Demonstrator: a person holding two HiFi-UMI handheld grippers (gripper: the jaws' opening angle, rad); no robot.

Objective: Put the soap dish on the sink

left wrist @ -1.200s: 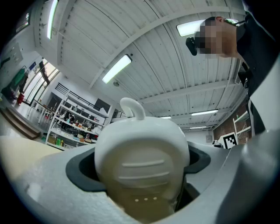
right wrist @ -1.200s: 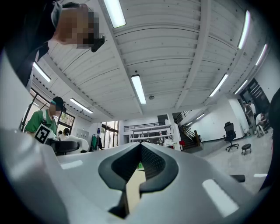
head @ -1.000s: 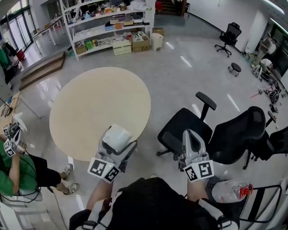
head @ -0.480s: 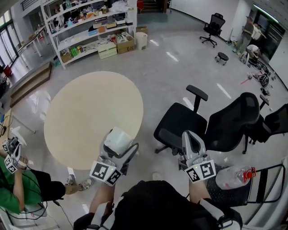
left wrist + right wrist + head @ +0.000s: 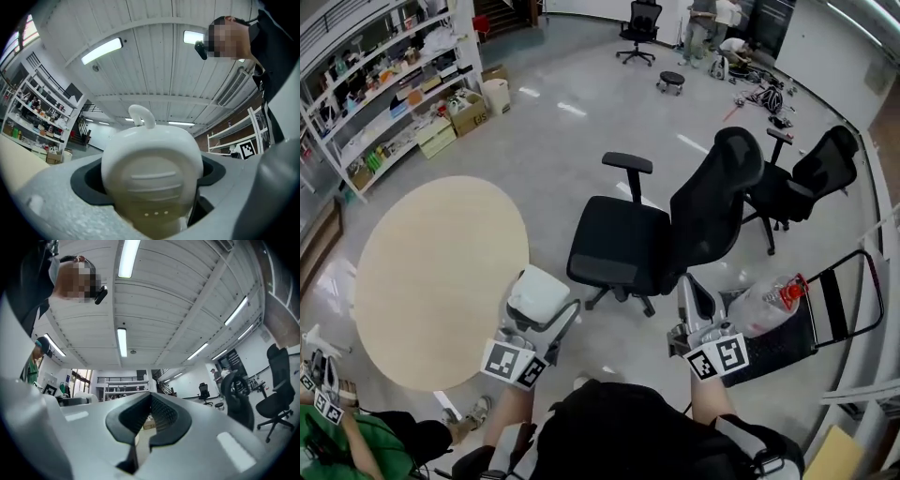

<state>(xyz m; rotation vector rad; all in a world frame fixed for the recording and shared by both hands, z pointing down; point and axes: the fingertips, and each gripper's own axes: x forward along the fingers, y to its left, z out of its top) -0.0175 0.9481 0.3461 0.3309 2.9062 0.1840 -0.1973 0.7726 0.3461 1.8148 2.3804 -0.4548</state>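
Observation:
A white soap dish (image 5: 538,292) with a small hook-like tab is held in my left gripper (image 5: 534,306), low in the head view beside the round table. In the left gripper view the soap dish (image 5: 152,167) fills the centre, and the left gripper (image 5: 152,197) is shut on it. My right gripper (image 5: 692,292) hangs in front of the black chair with nothing in it. In the right gripper view the right gripper (image 5: 150,401) points up at the ceiling, its dark pads (image 5: 164,416) meeting at the tip. No sink is in view.
A round beige table (image 5: 431,272) stands to the left. Two black office chairs (image 5: 661,234) stand straight ahead. A black cart with a large plastic bottle (image 5: 764,300) is at the right. Shelves (image 5: 384,103) line the far left, and a person in green (image 5: 328,436) sits at the lower left.
The head view has swung to the right: the table slid left and the chairs came to the centre. Both grippers keep their pose, the left still holding the soap dish.

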